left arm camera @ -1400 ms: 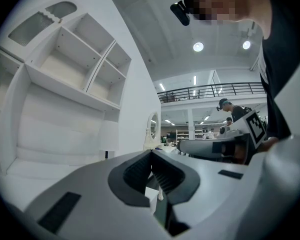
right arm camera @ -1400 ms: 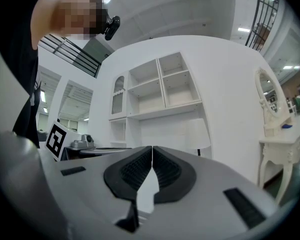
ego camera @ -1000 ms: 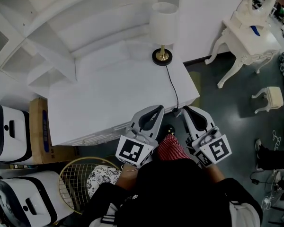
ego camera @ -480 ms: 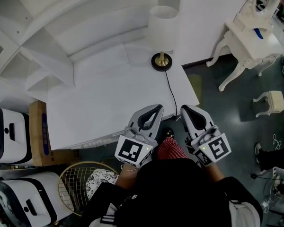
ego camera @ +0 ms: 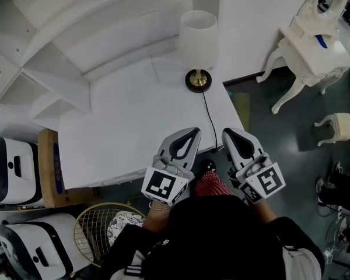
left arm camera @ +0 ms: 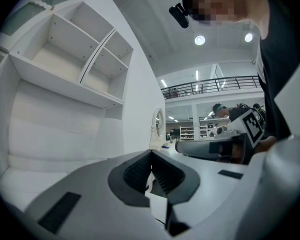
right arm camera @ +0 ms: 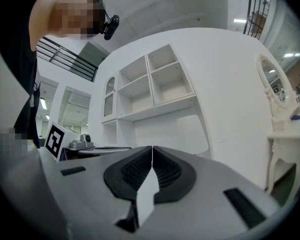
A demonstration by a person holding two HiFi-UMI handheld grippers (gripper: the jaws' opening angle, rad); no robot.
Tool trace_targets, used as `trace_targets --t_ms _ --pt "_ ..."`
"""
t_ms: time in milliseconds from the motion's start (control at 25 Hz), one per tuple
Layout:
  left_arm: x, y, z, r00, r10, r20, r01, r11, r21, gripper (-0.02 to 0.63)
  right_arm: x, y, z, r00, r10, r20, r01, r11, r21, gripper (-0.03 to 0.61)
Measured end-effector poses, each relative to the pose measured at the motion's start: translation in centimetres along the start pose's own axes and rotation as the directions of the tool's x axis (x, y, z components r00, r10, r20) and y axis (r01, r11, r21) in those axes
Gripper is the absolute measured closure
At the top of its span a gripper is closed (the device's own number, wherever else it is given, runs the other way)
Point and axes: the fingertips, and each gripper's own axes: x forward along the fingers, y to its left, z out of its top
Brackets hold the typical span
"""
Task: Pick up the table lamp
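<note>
One table lamp (ego camera: 198, 37) stands upright at the far right corner of the white surface (ego camera: 128, 133). It has a white drum shade, a brass stem and a round black base (ego camera: 198, 81). A single dark cord (ego camera: 209, 116) runs from the base across the surface towards its near edge.

Two grippers are held level at that near edge, side by side and pointing towards the lamp, which is well ahead of both. The left gripper (ego camera: 192, 132) has its fingers (left arm camera: 135, 173) pressed together with nothing between them. The right gripper (ego camera: 228, 133) is the same, with its fingers (right arm camera: 166, 170) together and empty. Each gripper carries one marker cube, so there are two: one on the left (ego camera: 163, 186) and one on the right (ego camera: 268, 182). The cord reaches the edge between the two gripper tips.

Behind the surface rises a white shelf unit (ego camera: 52, 69) with open compartments. On the floor at the left are two white machines (ego camera: 10, 171) (ego camera: 38, 249), one cardboard box (ego camera: 49, 167) just beside the surface and one racket (ego camera: 99, 220). At the right stand one white dressing table (ego camera: 312, 45) with curved legs and one small stool (ego camera: 337, 121). The person's dark clothing (ego camera: 221, 238) fills the bottom of the head view.
</note>
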Motion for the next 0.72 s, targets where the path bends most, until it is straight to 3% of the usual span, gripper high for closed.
trace_targets --t_ms 720 --pt "5.2 2.7 0.7 1.000 0.020 -0.002 -0.020 1.000 0.015 0.611 3.6 -5.1 0.5 1.000 0.020 0.001 -0.020 1.000 0.018 0.561"
